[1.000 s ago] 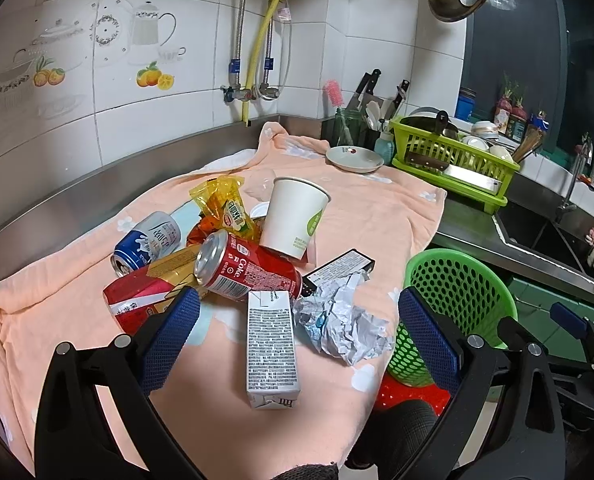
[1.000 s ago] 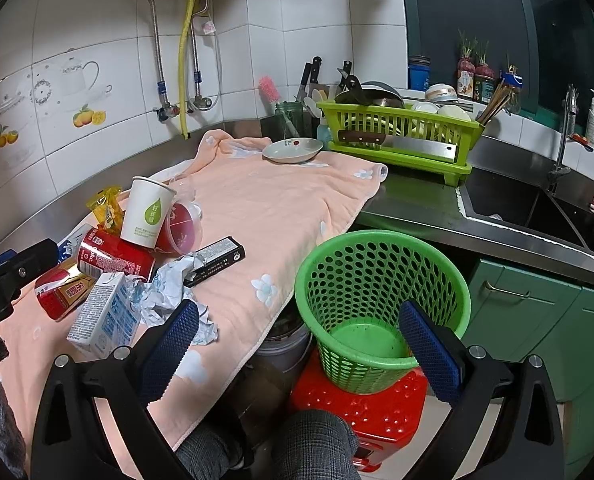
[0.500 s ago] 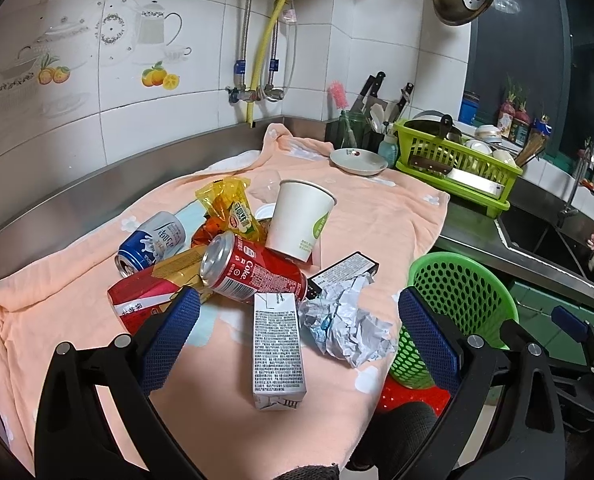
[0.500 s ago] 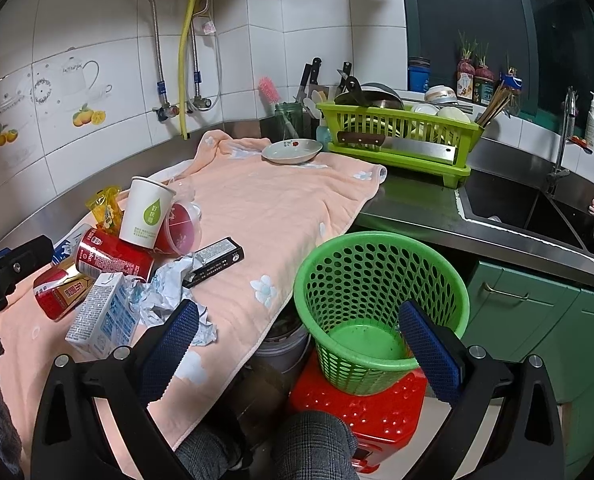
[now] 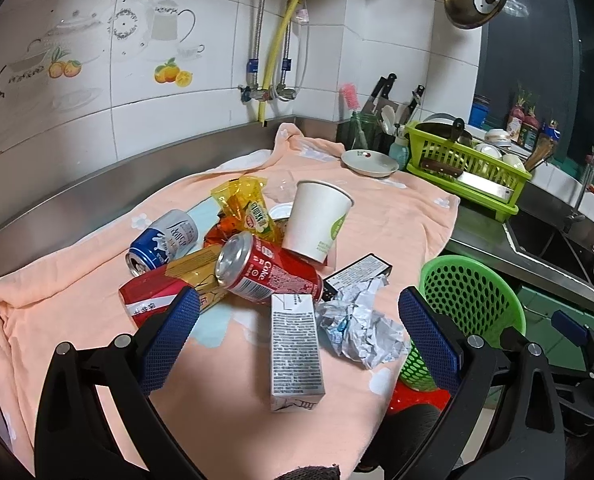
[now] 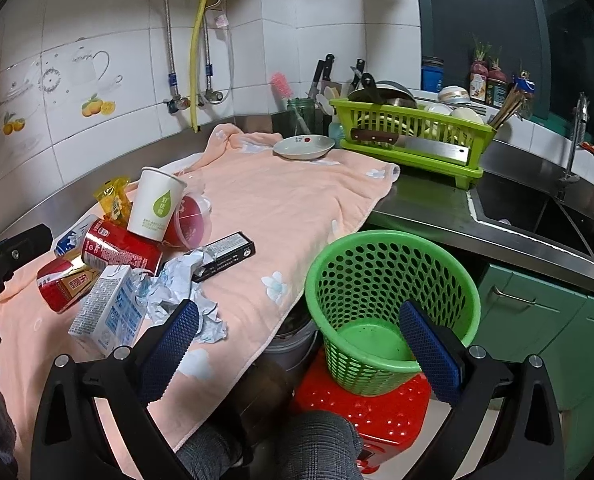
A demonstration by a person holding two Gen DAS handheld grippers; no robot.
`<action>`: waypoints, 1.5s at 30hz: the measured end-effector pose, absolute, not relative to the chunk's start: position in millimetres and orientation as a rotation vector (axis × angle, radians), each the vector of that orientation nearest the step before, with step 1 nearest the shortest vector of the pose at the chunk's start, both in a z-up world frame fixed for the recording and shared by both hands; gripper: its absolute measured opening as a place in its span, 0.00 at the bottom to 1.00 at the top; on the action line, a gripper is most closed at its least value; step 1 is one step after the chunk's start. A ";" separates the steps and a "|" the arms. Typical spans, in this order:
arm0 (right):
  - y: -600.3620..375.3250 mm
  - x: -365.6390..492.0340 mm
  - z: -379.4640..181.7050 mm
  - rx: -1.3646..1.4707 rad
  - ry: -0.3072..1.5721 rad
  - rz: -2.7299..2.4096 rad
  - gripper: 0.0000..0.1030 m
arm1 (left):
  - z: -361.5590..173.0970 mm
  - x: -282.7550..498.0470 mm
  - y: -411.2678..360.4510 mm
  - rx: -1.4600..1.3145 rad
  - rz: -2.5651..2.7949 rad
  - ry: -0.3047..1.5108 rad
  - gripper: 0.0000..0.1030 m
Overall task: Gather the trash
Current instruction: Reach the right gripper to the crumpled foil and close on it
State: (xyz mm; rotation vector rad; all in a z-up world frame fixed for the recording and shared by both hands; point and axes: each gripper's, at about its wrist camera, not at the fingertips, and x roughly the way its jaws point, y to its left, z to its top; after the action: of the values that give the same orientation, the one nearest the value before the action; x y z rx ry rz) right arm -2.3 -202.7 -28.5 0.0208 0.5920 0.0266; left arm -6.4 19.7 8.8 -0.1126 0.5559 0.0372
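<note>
- Left wrist view: my left gripper (image 5: 297,328) hangs over the trash pile on the peach towel (image 5: 397,216) covering the tabletop, fingers spread wide and holding nothing. The drink carton (image 5: 295,350) lies right between them, with the crumpled paper (image 5: 361,326) just beside it and the red Coke can (image 5: 267,270) touching its far end. I judge nothing is collected yet; the next move calls for lowering onto the carton and closing across its narrow sides.
- Right wrist view: my right gripper (image 6: 299,342) is also wide open and empty, aimed between towel edge and green basket (image 6: 391,304). Only here do I see the basket's bare bottom, the red stool (image 6: 371,408) beneath it, and the paper cup (image 6: 159,208).
</note>
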 end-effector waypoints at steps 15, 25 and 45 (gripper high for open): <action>-185.8 17.0 -42.6 -0.008 0.632 0.099 0.94 | 0.3 0.9 39.4 -0.135 0.076 0.590 0.95; -165.5 46.7 -61.6 -0.012 0.704 0.258 0.93 | -12.8 4.0 56.5 -0.136 0.088 0.637 0.95; -107.4 113.5 -105.0 -0.155 0.806 0.591 0.79 | -27.2 3.2 73.1 -0.171 0.007 0.693 0.94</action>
State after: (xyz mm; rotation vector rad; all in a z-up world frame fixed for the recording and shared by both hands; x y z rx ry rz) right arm 113.5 -107.4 -105.0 -0.1553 0.8060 0.5906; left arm 3.2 73.1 -27.2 -0.1705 0.6930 0.0073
